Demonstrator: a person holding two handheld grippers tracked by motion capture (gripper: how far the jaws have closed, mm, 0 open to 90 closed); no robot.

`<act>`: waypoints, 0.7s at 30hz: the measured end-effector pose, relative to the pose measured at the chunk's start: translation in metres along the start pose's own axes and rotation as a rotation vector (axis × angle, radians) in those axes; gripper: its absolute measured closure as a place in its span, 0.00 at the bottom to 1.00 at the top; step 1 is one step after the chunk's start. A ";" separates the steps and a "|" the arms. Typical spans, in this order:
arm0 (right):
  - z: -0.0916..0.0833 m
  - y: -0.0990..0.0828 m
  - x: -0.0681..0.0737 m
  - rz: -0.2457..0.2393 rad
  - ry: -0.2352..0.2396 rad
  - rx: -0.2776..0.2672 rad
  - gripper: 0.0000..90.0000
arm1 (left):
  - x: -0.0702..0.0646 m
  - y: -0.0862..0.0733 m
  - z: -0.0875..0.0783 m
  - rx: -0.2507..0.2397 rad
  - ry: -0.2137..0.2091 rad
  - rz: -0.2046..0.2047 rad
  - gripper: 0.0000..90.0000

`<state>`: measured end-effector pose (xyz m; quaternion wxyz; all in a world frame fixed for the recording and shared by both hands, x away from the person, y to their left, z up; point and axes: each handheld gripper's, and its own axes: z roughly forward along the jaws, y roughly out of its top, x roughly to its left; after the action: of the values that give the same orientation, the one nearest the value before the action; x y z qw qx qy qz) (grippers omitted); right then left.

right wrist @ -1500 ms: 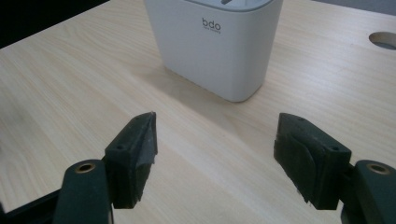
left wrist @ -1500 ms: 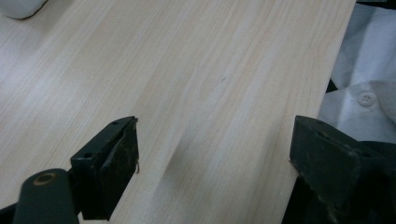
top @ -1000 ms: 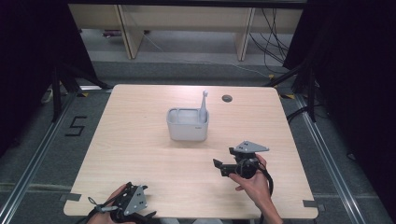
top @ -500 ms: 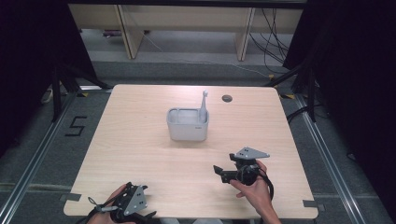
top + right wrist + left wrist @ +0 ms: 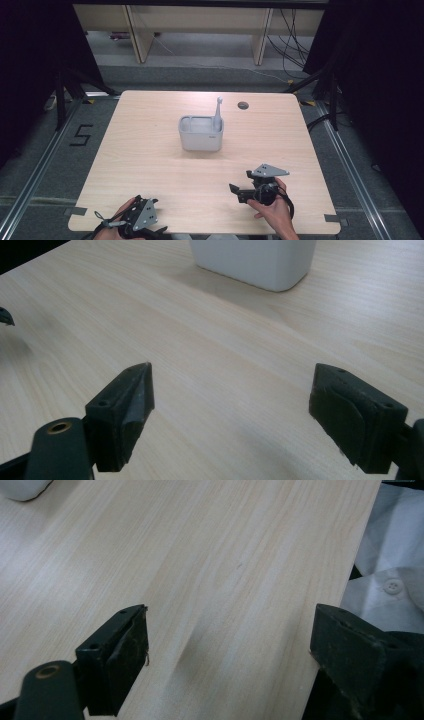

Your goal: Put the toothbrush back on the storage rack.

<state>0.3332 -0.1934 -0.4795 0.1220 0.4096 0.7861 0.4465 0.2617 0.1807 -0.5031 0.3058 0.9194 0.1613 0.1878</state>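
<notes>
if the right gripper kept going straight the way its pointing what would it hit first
Probably the white caddy: it sits ahead of the open right gripper, slightly off centre, with bare table between. Depth is uncertain.

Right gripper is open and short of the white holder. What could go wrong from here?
The toothbrush stands tall at the right end of the white holder; a reach by the right gripper could clip it. The holder looks light, so an off-centre pinch may slide or tip it. The left gripper sits at the table edge, too far to steady it.
</notes>
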 end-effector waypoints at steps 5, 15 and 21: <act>-0.004 -0.004 0.002 -0.008 0.019 0.015 0.20 | 0.000 0.000 0.000 0.001 0.000 -0.001 0.17; -0.010 -0.011 0.006 -0.031 0.031 0.041 0.19 | 0.000 0.000 0.000 -0.001 0.001 0.000 0.17; -0.013 -0.014 0.009 -0.062 0.033 0.065 0.19 | 0.000 0.000 0.000 -0.001 0.002 -0.002 0.17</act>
<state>0.3129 -0.1981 -0.4823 0.1092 0.3814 0.8143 0.4237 0.2618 0.1810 -0.5030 0.3063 0.9188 0.1624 0.1885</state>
